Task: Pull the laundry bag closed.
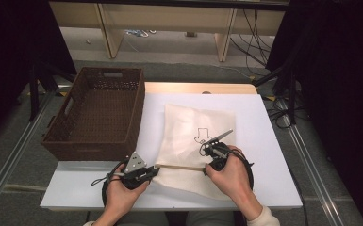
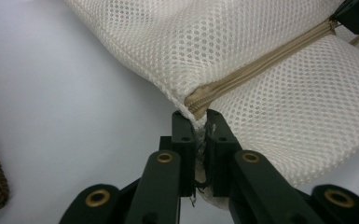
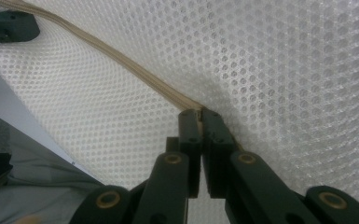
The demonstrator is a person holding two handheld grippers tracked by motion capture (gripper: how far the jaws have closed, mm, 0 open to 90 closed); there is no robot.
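Mesh bag (image 1: 195,141) lies flat on white surface (image 1: 264,141), right of the wicker basket (image 1: 96,110), nothing across it. Zipper (image 1: 181,166) runs left-right along the near edge. Left gripper (image 1: 154,172) clamps the zipper's left end corner; right gripper (image 1: 206,169) pinches the zipper's other end.
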